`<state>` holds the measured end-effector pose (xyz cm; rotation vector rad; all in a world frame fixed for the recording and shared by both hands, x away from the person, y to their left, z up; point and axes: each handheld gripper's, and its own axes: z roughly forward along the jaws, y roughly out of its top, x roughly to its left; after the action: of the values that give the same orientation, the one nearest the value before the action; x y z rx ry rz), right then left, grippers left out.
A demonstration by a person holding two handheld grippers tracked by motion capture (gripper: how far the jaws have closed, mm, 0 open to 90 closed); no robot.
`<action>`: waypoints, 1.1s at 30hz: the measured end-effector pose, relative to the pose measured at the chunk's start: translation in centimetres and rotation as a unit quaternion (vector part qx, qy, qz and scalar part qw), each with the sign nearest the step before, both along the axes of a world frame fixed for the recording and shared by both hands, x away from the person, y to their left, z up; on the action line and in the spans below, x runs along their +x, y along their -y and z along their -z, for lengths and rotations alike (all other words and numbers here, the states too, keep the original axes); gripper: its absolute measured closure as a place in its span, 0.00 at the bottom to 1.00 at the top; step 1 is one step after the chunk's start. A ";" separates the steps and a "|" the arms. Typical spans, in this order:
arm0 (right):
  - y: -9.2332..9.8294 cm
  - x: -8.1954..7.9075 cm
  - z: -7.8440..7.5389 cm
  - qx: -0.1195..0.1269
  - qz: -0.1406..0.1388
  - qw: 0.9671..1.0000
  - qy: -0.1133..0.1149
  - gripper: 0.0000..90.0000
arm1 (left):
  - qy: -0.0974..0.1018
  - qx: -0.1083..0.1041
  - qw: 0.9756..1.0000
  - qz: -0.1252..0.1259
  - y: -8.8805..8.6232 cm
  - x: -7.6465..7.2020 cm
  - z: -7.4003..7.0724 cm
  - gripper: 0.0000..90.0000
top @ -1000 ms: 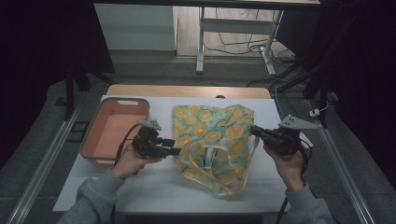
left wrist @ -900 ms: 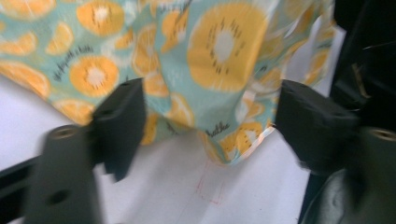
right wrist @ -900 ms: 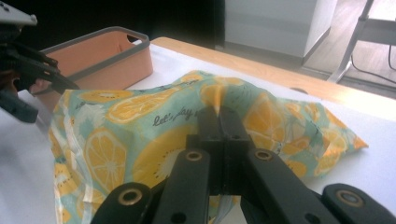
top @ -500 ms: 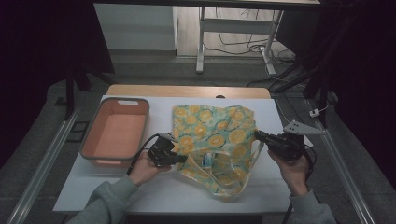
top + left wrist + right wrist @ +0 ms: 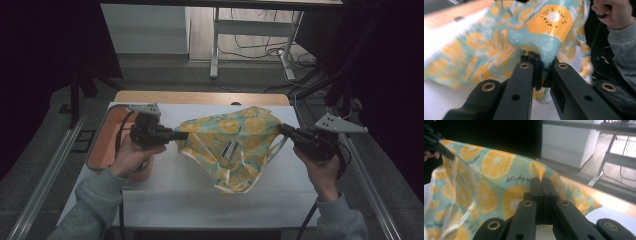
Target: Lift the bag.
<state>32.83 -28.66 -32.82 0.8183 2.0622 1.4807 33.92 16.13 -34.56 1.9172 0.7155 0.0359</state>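
- Now your left tongs (image 5: 176, 135) have just closed, pinching the left edge of the fruit-print bag (image 5: 231, 145); a second ago they hovered spread beside it.
- Your right tongs (image 5: 283, 130) pinch its right edge.
- The bag hangs lifted above the white tabletop (image 5: 200, 200), apparently clear of it, ready to spread.
- Its long axis runs left to right, sagging toward you.

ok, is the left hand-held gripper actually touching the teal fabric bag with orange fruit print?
Touching. In the left gripper view the left hand-held gripper has its jaws shut on an edge of the bag.
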 end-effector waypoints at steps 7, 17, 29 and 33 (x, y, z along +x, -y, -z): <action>-1.1 2.6 -3.6 0.026 0.002 0.999 0.019 1.00 | 0.010 -0.025 0.999 -0.025 -1.4 2.6 -3.3 0.99; -1.6 7.7 -1.3 0.017 0.039 0.999 -0.023 1.00 | -0.016 0.025 0.998 -0.061 0.0 6.9 -0.3 0.99; -2.8 14.5 5.5 -0.018 0.076 0.991 -0.111 0.99 | -0.086 0.072 0.988 -0.109 0.8 12.6 5.5 0.98; -2.9 15.9 7.7 -0.019 0.081 0.987 -0.141 0.99 | -0.103 0.076 0.986 -0.110 1.0 13.4 6.9 0.98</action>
<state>48.74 -25.78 -40.56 1.2087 2.1543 1.2933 47.33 15.12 -41.47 1.9975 1.0902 0.0313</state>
